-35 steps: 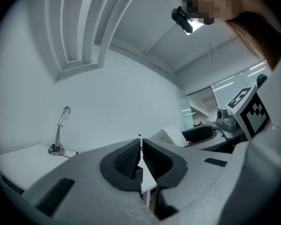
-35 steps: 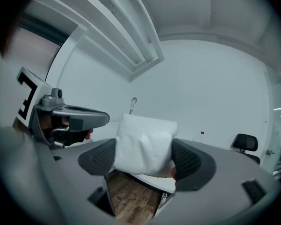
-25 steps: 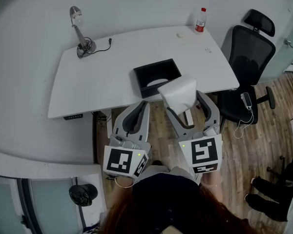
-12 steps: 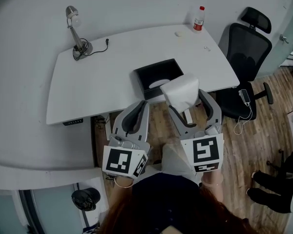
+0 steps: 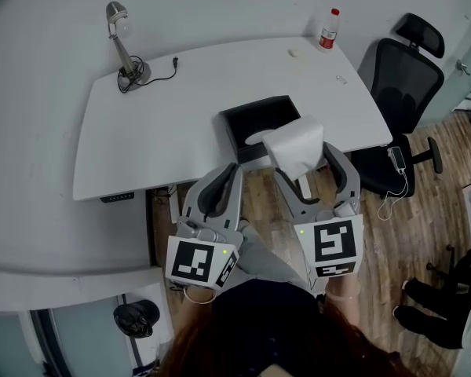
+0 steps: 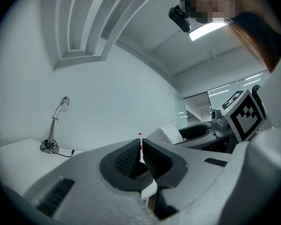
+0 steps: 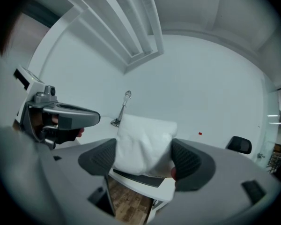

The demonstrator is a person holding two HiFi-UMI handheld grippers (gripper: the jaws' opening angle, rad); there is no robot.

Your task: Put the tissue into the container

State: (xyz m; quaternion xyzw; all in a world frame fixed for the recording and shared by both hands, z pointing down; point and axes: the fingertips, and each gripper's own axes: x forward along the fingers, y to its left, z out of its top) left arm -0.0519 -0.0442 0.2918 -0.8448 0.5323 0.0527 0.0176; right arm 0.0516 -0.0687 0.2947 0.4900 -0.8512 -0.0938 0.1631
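A white tissue pack (image 5: 297, 148) (image 7: 144, 146) is clamped between the jaws of my right gripper (image 5: 310, 166) (image 7: 145, 159), which is shut on it. It hangs just past the white desk's near edge, in front of the black open container (image 5: 257, 126). Something white lies inside the container. My left gripper (image 5: 217, 189) (image 6: 141, 156) is shut with nothing between its pads, held over the floor to the left of the right one.
The white desk (image 5: 157, 124) carries a desk lamp (image 5: 123, 49) at its back left and a red-capped bottle (image 5: 328, 30) at its back right. A black office chair (image 5: 401, 77) stands to the right. Wooden floor (image 5: 385, 234) lies below.
The right gripper with the tissue pack has shifted slightly right and toward the desk. The left gripper has barely moved.
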